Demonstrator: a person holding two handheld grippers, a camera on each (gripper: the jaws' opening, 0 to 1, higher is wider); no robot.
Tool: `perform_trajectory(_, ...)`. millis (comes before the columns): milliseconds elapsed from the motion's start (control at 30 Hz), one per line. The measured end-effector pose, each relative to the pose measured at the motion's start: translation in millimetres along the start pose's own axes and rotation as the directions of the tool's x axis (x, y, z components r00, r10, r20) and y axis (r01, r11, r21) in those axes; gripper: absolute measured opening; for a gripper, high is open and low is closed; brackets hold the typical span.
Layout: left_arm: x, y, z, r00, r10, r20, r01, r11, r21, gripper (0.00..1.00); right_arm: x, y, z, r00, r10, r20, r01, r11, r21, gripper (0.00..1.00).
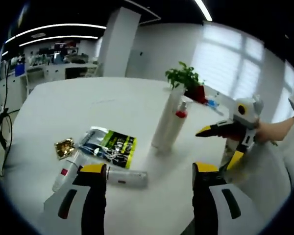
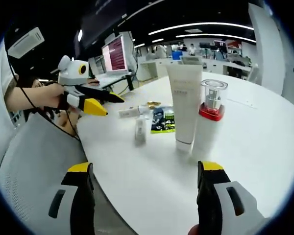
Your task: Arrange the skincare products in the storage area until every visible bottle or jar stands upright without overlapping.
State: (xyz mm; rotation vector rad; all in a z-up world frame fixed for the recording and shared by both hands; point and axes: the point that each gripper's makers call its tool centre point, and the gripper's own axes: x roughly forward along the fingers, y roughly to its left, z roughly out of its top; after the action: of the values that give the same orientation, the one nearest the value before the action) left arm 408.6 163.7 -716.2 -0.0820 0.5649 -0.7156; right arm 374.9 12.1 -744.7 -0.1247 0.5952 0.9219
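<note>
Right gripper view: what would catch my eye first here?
The tall white tube standing upright on the white table, with a red-collared pump bottle close beside it. To their left, another small tube lies flat near a green and black sachet. The left claw, yellow-tipped and open, hovers at the table's left edge.

Smooth white plastic tube [image 2: 183, 105], glossy foil sachet [image 1: 110, 145], matt table [image 1: 112, 105]

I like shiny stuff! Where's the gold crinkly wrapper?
In the left gripper view, the gold crinkly wrapper lies on the white table, left of the green-and-black printed sachet.
</note>
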Motion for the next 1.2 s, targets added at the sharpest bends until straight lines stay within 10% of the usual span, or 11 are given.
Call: perform_trajectory(1200, -56, -4.2, -35.2, 0.996, 0.084, -0.019, -0.084, 0.996, -0.005, 0.89, -14, 6, 5.4, 0.999, -0.031, -0.015, 0.031, 0.999, -0.013, 0.86)
